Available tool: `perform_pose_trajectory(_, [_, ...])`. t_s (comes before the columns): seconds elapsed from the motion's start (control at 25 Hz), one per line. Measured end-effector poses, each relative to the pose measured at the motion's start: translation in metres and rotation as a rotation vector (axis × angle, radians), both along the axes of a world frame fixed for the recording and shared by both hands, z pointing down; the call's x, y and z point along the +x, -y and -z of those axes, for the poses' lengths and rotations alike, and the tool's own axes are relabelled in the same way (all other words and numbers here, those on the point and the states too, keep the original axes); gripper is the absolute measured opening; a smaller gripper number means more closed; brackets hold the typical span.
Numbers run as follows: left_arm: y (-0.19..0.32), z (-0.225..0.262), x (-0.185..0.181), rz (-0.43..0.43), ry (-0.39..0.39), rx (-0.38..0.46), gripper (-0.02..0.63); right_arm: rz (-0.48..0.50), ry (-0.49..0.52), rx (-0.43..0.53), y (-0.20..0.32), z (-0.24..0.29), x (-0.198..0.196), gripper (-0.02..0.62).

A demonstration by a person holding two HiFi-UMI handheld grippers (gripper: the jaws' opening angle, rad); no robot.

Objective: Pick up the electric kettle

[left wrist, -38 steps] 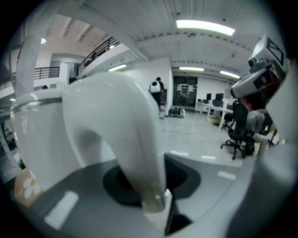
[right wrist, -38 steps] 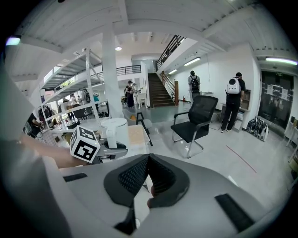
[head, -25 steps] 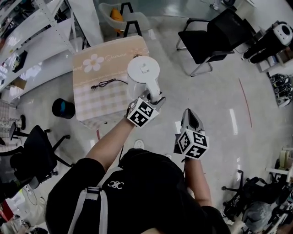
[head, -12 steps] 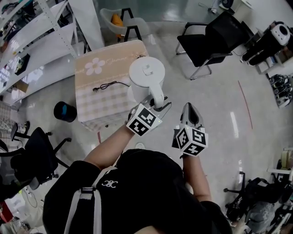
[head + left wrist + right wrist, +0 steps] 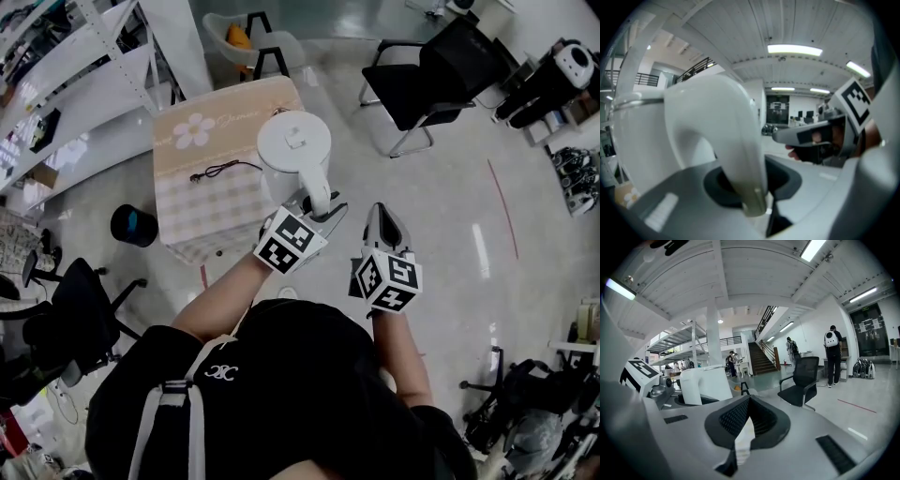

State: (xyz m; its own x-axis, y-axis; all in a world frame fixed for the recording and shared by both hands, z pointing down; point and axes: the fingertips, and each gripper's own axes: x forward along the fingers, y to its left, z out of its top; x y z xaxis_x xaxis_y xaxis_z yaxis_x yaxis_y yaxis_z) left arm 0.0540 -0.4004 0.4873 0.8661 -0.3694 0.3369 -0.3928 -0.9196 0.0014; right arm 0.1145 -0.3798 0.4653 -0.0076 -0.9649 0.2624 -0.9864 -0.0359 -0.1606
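— Electric kettle [image 5: 293, 148]: where is it right now?
— Over the right edge of the flower-cloth table [image 5: 211, 202], with the left gripper [image 5: 317, 204] clamped on its white handle [image 5: 738, 140].
— And the right gripper [image 5: 382, 221]?
— Jaws pressed together on nothing, just beside the left one, clear of the kettle.

Glossy grey floor [image 5: 450, 244]; black office chair [image 5: 427, 80]; white shelving [image 5: 80, 98]; ceiling strip lights [image 5: 794, 49].

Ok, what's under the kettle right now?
The cloth-covered table shows left of the kettle, a black cable lying on it. The spot directly beneath is hidden by the kettle itself.
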Motion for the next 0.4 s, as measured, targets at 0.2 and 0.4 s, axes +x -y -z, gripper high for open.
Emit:
perform_pose_trajectory(0.2, [0.006, 0.009, -0.001, 0.002, -0.014, 0.005, 0.098, 0.021, 0.010, -0.015, 0.005, -0.002, -0.007, -0.008])
perform_pose_trajectory(0.4, [0.000, -0.006, -0.004, 0.010, -0.009, 0.004, 0.098, 0.034, 0.016, -0.016, -0.003, -0.014, -0.011, -0.008])
